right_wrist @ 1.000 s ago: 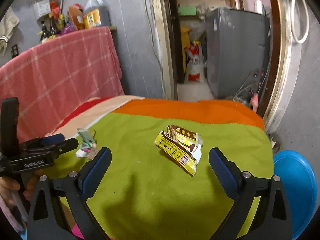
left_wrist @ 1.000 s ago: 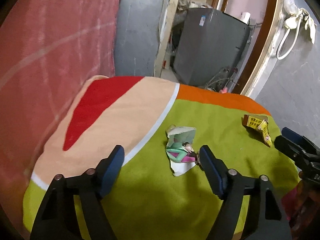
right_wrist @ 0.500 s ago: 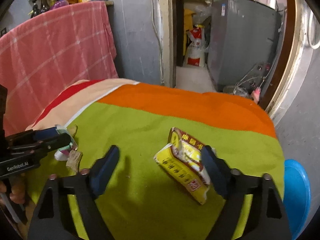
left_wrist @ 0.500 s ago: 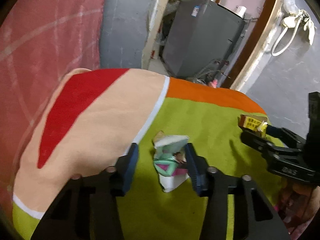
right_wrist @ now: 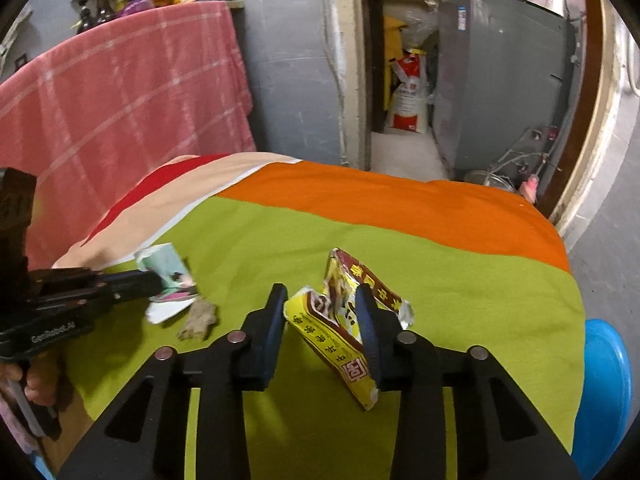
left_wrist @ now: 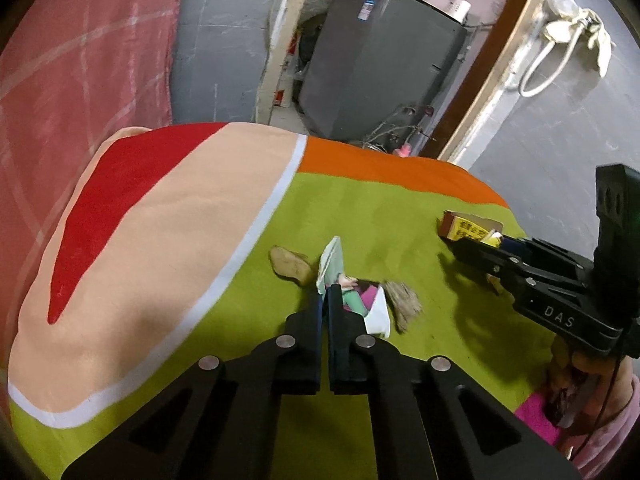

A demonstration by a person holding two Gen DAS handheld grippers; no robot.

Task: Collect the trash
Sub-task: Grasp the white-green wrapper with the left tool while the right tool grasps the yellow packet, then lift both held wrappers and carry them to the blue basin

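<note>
The left tool [left_wrist: 325,300], marked "GenRobot.AI", is clamped together on a white-and-pink wrapper [left_wrist: 352,292] lying on the table [left_wrist: 400,216]. The right tool [right_wrist: 322,312], marked "DAS", stands half apart astride a yellow packet [right_wrist: 340,332] with red characters.

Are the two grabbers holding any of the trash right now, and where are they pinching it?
The left gripper pinches the crumpled white-and-green paper wrapper by its near edge. The right gripper straddles the yellow-and-red crumpled packet, jaws not fully closed.

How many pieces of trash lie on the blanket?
4: white-green wrapper in the left gripper, yellow packet between the right gripper fingers, two brown scraps beside the wrapper.
</note>
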